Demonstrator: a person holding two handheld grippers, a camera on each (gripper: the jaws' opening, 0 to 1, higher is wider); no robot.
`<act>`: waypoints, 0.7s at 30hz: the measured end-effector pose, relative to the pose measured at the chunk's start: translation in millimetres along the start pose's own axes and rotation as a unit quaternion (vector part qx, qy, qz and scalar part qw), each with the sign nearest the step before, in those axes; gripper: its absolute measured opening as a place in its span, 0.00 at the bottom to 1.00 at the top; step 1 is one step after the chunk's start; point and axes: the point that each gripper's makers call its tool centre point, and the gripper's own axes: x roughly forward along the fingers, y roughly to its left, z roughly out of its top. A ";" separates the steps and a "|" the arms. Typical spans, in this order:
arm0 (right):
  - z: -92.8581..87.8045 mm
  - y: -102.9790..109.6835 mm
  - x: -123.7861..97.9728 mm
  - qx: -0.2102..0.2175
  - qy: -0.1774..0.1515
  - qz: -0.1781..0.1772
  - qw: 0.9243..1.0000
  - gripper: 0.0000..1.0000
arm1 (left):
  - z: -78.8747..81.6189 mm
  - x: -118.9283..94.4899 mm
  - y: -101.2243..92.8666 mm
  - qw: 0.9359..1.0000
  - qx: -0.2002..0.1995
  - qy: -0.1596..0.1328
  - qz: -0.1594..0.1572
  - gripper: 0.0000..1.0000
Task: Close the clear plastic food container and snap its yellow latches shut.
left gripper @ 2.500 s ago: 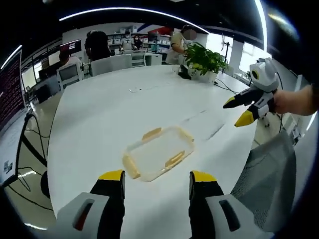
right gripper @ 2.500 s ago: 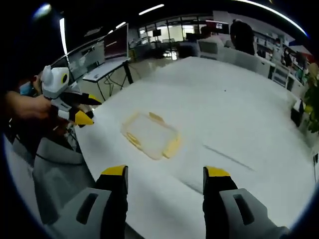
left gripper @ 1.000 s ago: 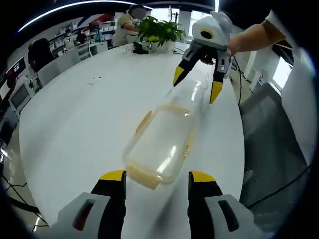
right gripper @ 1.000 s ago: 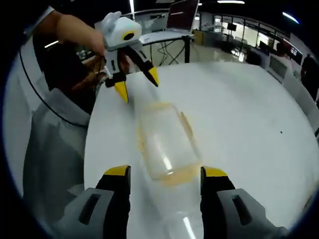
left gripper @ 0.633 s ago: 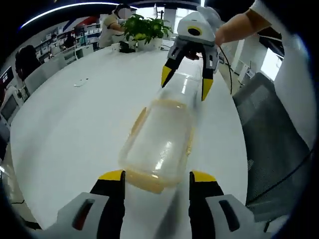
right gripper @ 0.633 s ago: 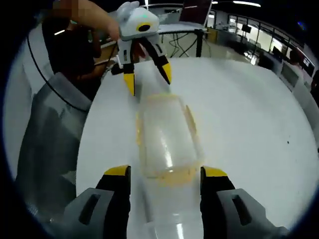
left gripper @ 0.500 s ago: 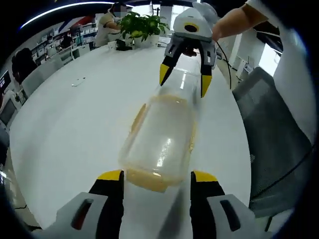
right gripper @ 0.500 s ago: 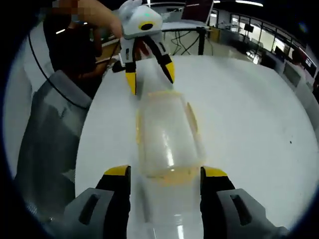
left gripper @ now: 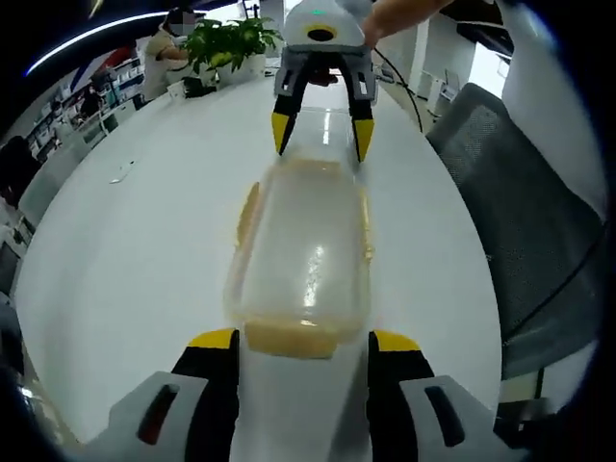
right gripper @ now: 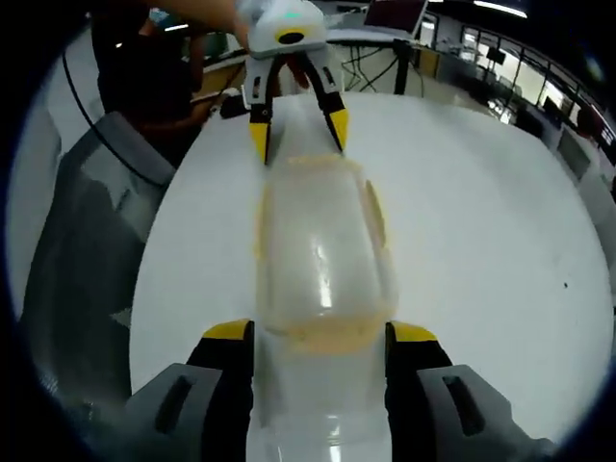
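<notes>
Both grippers have closed in on the container (left gripper: 300, 258) since a second ago. It lies lengthwise on the white table (left gripper: 135, 250) between the left gripper (left gripper: 300, 348) and right gripper (right gripper: 316, 341), each open-jawed at one short end, equally near

A broad white desk (left gripper: 125, 241) carries the clear container (left gripper: 300, 258), lying flat near one edge. At the far end stand a potted plant (left gripper: 227, 40) and a dark item (left gripper: 195, 85); a small pale object (left gripper: 121, 173) lies apart.
</notes>
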 end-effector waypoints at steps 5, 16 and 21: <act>-3.5 -0.4 3.5 -0.005 0.008 0.000 1.000 0.50 | -1.8 2.5 1.0 1.000 0.015 0.005 -0.005 0.48; -8.9 -5.3 10.3 -0.013 0.022 -0.002 1.000 0.46 | -7.1 6.0 5.1 1.000 0.022 0.010 -0.008 0.45; -10.0 -3.1 12.9 -0.025 0.027 0.001 0.999 0.46 | -7.9 8.8 0.7 0.999 0.034 0.012 -0.017 0.43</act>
